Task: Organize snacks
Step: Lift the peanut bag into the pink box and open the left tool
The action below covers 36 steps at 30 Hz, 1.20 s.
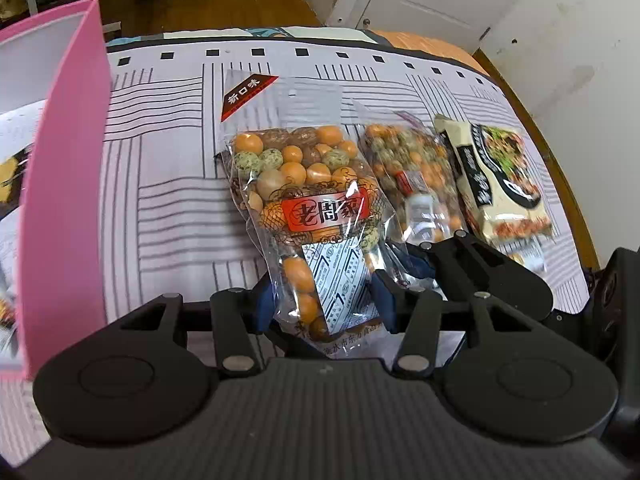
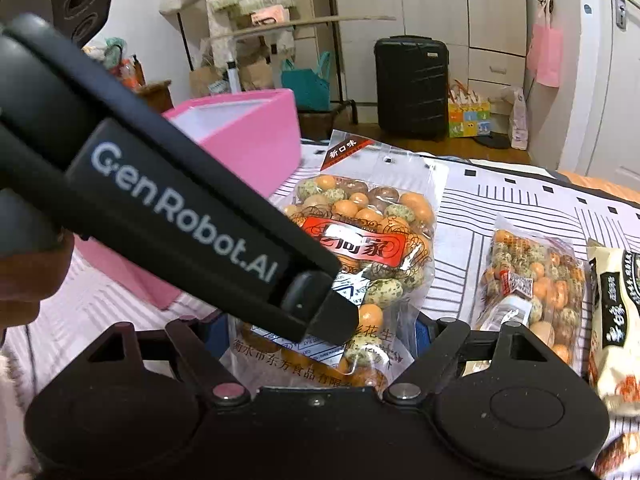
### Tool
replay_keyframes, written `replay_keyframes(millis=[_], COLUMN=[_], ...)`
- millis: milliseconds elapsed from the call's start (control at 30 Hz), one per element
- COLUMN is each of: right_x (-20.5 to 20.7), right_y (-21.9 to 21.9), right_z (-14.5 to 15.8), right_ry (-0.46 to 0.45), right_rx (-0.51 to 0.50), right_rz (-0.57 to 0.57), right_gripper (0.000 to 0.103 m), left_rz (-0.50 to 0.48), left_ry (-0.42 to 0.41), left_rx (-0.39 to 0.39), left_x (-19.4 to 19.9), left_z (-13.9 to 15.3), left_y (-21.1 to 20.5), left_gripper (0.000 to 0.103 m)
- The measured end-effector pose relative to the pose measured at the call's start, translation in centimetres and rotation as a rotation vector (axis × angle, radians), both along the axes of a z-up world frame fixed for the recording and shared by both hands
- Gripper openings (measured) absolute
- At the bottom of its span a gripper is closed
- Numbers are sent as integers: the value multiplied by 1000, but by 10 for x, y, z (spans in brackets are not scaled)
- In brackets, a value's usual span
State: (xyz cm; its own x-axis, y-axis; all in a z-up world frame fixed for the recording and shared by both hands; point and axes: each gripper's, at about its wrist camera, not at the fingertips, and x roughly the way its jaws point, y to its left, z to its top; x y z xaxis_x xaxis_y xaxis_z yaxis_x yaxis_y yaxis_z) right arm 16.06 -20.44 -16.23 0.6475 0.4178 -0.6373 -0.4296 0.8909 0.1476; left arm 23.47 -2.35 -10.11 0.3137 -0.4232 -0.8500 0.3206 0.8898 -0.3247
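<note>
Over bedsheet (image 1: 160, 184), left gripper (image 1: 326, 300) tilted down, gripping nut bag (image 1: 312, 200)

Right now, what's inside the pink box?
Left wrist view shows part of the pink box's interior: white inner walls and some printed packaging, blurred. Its bottom and far side are hidden by the near wall.

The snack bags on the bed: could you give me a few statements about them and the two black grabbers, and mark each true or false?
1. The left gripper is clamped on the clear bag of coated nuts. True.
2. The pink box lies right of that bag in the left wrist view. False: it stands to its left.
3. The cream packet is held. False: it lies on the striped sheet.
4. The right gripper has its jaws spread apart. True.
</note>
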Motion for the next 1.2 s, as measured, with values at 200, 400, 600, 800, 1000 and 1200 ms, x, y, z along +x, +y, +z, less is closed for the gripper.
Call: replay_keyframes(millis=[200, 400, 600, 800, 1000, 1200], right_x=[-32, -57, -56, -46, -17, 15], right_y=[3, 18, 23, 35, 69, 116], right_z=[32, 73, 106, 146, 159, 133], right_ry=[-33, -56, -103, -111, -141, -152], right_rx=[-19, -76, -131, -135, -88, -51], right_rz=[15, -12, -44, -2, 77, 232], right_gripper=[85, 85, 86, 87, 89, 90], left_rz=[-9, -33, -23, -9, 44, 157], left_ry=[29, 1, -60, -137, -231, -284], left_rx=[6, -39, -87, -119, -118, -119], left_x=[-29, -53, -61, -56, -51, -41], left_z=[29, 65, 97, 130, 154, 144], left_y=[8, 24, 33, 43, 78, 133], left_gripper=[46, 45, 47, 47, 47, 47])
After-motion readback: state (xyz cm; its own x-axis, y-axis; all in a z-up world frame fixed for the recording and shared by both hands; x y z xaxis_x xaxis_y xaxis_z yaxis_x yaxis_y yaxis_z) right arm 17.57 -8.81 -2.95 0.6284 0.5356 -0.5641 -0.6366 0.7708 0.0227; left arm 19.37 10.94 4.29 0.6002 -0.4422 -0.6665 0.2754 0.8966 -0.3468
